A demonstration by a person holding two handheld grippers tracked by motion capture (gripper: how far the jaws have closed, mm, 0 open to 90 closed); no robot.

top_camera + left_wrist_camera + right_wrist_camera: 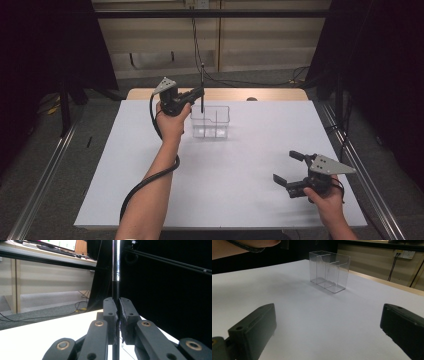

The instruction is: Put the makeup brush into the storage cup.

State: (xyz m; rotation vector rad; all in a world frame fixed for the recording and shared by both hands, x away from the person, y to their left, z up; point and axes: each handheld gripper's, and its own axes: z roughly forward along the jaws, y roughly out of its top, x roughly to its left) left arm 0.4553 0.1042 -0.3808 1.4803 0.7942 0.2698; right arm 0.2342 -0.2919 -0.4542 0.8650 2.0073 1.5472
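A person's left hand holds the left tool [199, 95] above the far left part of a white counter [220, 200], its jaws pressed together on a thin rod [202, 87] that stands upright. In the left gripper view the rod [116, 265] rises straight up between the two black jaws: its lower stretch is dark, and above that it turns to a shiny, silvery metal that catches the light. From the high view the rod looks like a slim dark stick with a small knob at its top, and its lower end hangs at the near left corner of a clear plastic box [216, 122], over or just inside the rim; which of the two cannot be told. The box [329, 271] is a see-through, open-topped rectangular container that stands on the counter, split by thin clear walls into several compartments. The right tool [291, 167], held in the person's right hand, sits low over the near right part of the counter, well apart from the box, with its jaws spread wide and nothing between them. In the right gripper view those two black jaws frame the bare white surface, with the box farther off between them.
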